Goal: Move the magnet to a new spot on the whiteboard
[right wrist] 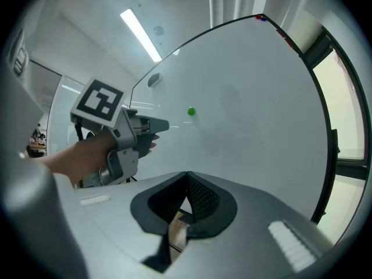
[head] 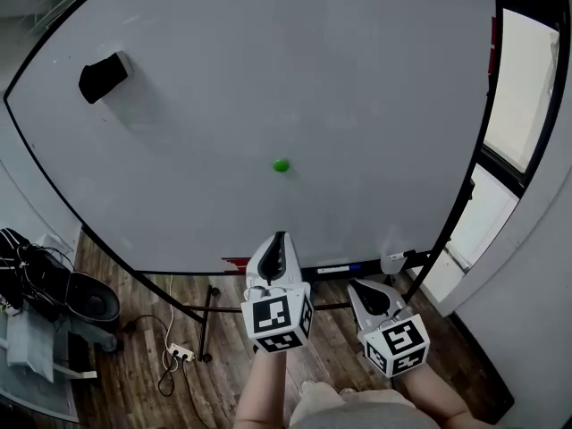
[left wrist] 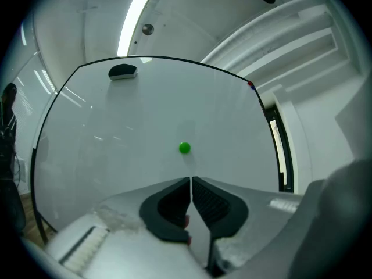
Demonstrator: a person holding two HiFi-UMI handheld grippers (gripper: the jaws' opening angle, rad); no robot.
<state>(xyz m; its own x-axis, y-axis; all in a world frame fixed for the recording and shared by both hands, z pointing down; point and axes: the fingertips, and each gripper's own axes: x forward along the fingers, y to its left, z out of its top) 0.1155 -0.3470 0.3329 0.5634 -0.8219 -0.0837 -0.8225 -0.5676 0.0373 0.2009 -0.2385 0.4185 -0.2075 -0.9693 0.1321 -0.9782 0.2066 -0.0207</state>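
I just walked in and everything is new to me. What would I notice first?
Probably the little green magnet, alone near the middle of the big whiteboard. Then the black eraser stuck at the board's upper left. Below the board, the left gripper and the right gripper point toward it, both shut and empty.

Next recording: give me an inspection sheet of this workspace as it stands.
Surface: whiteboard, upright on a stand.
Job's things: green magnet stuck near the board's middle, untouched.
Clutter: black eraser at the board's upper left.
Grippers: left gripper shut, empty, aimed toward the magnet but short of it; right gripper shut, empty, held lower.
Cables: power strip with cords on the floor.
Surroundings: wooden floor; window to the right.
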